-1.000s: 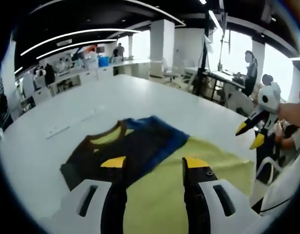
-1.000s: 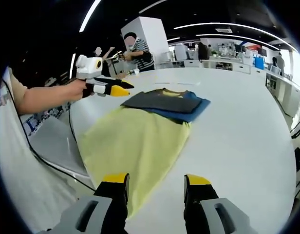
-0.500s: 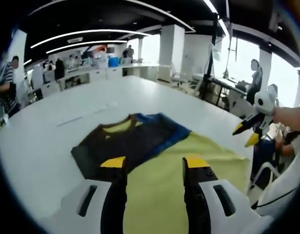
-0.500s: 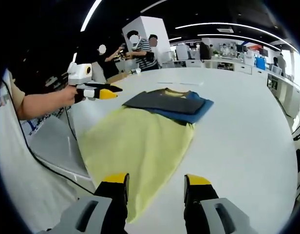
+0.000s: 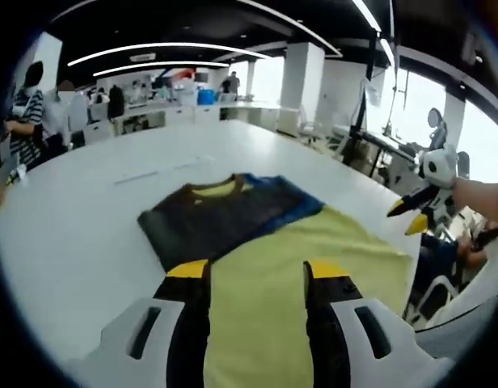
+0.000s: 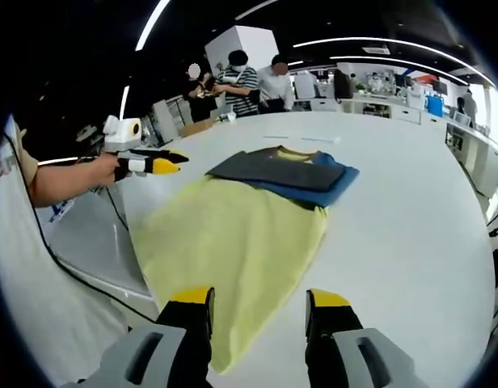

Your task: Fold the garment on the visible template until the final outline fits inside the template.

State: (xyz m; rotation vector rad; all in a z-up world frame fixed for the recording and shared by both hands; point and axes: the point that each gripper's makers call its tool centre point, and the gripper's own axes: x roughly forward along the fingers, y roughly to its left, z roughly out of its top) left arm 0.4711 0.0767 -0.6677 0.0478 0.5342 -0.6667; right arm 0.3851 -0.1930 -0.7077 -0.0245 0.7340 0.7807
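Garment: your yellow cloth [image 5: 314, 259] lies on the white table [image 5: 71, 218]; dark folded part [image 5: 217, 218] beyond.
Left gripper [image 5: 256, 271]: jaws apart above the cloth; holding nothing.
Right gripper [image 6: 259, 297]: jaws apart over the cloth's near edge; holding nothing.

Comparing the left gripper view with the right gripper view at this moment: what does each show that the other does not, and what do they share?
Left gripper view alone: the right tongs from outside, open and held in the air off the table edge, and bright windows behind them.

Right gripper view alone: the left tongs from outside, with the bare forearm holding them, and a white sheet hanging beside the table.

Both: the white table, the yellow cloth, and the folded dark and blue garment at its far end; each view's own tongs stand open over the yellow cloth's near edge.
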